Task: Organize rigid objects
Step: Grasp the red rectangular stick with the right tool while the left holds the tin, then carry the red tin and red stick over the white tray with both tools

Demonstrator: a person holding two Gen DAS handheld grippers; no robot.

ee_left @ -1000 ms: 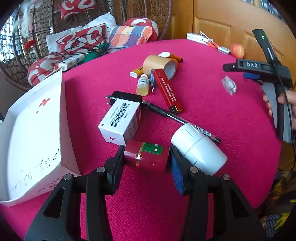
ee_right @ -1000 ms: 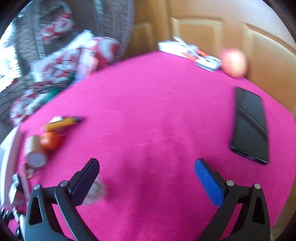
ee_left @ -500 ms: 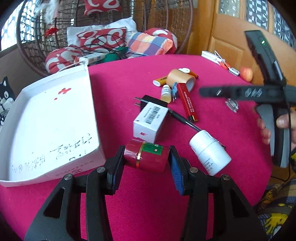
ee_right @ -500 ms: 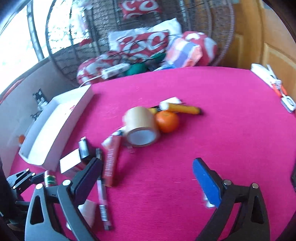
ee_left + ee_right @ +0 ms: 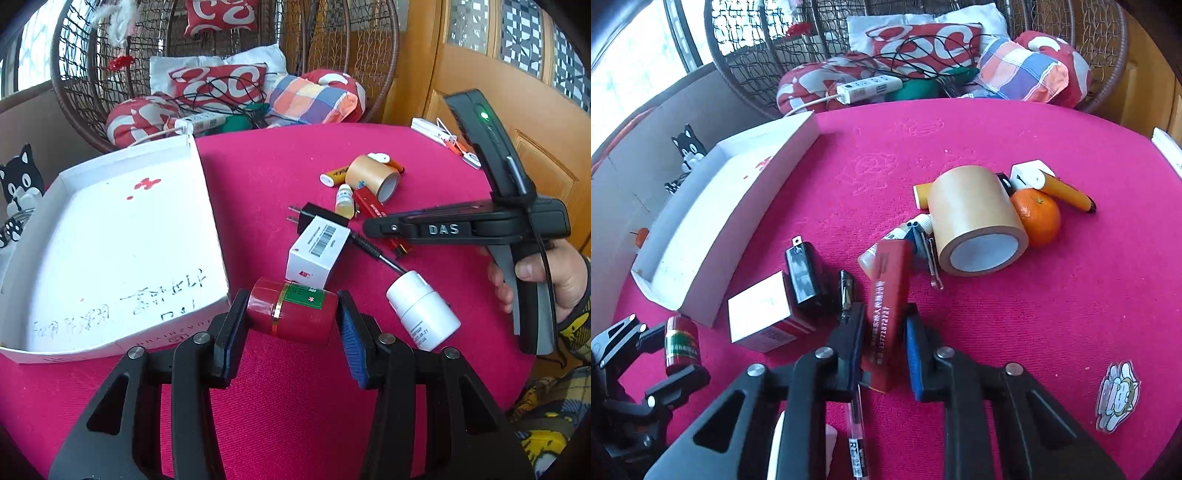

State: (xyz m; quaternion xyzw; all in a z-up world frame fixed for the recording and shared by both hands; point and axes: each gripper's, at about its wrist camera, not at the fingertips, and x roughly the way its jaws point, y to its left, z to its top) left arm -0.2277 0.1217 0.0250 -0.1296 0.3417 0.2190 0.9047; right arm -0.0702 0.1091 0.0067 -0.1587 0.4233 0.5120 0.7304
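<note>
**Both grippers loaded**

Left gripper (image 5: pixel 291 325) clamps red tin (image 5: pixel 291 314) above pink cloth (image 5: pixel 295 413); white tray (image 5: pixel 110 251) at ten o'clock. Right gripper (image 5: pixel 882 354), jaws just closed narrow, pinches long red box (image 5: pixel 888 314); tape roll (image 5: pixel 975 221) at one o'clock beyond.

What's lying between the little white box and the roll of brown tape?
In the right wrist view, a black charger plug, a pen and the red stick lie between the white box and tape roll.
</note>
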